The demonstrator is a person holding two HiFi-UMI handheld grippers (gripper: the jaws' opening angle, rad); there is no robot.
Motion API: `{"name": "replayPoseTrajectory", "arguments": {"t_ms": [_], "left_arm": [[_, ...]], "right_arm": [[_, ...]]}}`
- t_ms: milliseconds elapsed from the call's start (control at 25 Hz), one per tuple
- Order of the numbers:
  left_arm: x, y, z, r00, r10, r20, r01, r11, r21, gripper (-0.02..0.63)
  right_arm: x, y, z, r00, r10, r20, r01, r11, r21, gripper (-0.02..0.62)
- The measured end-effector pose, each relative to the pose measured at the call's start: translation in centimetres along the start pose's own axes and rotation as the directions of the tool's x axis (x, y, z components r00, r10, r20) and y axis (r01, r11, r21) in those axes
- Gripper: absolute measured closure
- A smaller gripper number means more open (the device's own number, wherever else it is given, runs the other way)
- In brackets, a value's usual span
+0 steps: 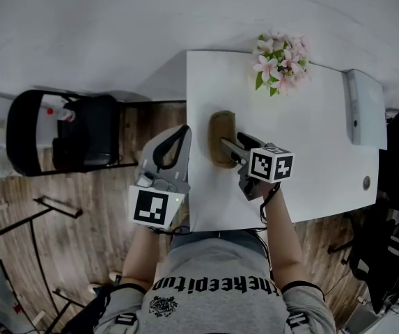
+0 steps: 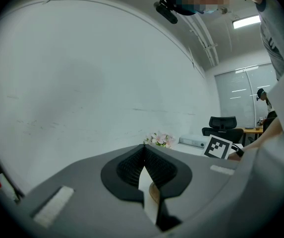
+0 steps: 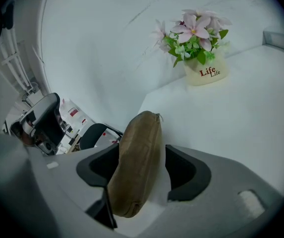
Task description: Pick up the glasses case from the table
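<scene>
Seen from above: brown glasses case [image 1: 218,127] lying on white desk [image 1: 310,172], sitting between the wide-apart jaws of right tool [image 1: 228,147], not clamped. Left tool [image 1: 182,133] closed on nothing, beside desk's left edge. Pot of pink flowers [image 1: 280,62] at far edge.

Near end of the glasses case [image 1: 220,127] behind the right tool [image 1: 225,145]; in the left gripper view, only a sliver.

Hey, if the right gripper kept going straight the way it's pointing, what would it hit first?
The brown glasses case. It lies on the white table, right between the open jaws of the right gripper, so the gripper would probably meet it almost at once.
</scene>
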State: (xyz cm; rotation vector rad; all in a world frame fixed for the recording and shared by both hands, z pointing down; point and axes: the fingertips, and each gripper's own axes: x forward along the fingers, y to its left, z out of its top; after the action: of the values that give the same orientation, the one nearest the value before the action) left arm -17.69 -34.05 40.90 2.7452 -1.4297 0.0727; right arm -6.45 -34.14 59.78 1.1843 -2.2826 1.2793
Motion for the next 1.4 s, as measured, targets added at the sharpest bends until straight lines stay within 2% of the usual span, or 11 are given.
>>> {"name": "replayPoseTrajectory", "arguments": {"t_ms": [280, 400, 560, 920, 1200, 1400], "left_arm": [[-0.3, 0.5, -0.3, 1.0, 0.01, -0.01, -0.01, 1.0, 0.0, 0.586], [-0.5, 0.6, -0.4, 1.0, 0.014, -0.009, -0.014, 1.0, 0.001, 0.586], [-0.7, 0.5, -0.3, 1.0, 0.015, -0.007, -0.015, 1.0, 0.008, 0.586], [-1.3, -0.4, 0.7, 1.0, 0.022, 0.015, -0.022, 0.999, 0.029, 0.586], [-1.6, -2.1, 1.8, 0.999, 0.018, 0.037, -0.02, 0.999, 0.045, 0.586], [-1.7, -3.8, 2.7, 0.998, 0.016, 0.052, -0.019, 0.998, 0.065, 0.586]], "right_arm": [[1.2, 0.5, -0.9, 0.998, 0.045, -0.036, -0.044, 0.999, 0.033, 0.273], [1.5, 1.1, -1.2, 0.997, 0.056, -0.051, -0.055, 0.998, 0.03, 0.291], [1.3, 1.5, -1.1, 0.999, 0.027, -0.039, -0.028, 1.0, -0.011, 0.318], [-1.3, 3.4, 0.7, 0.996, -0.031, 0.083, 0.044, 0.986, -0.161, 0.335], [-4.7, 4.2, 2.6, 0.976, -0.069, 0.205, 0.123, 0.958, -0.26, 0.333], [-7.2, 4.0, 3.1, 0.962, -0.081, 0.259, 0.157, 0.945, -0.287, 0.333]]}}
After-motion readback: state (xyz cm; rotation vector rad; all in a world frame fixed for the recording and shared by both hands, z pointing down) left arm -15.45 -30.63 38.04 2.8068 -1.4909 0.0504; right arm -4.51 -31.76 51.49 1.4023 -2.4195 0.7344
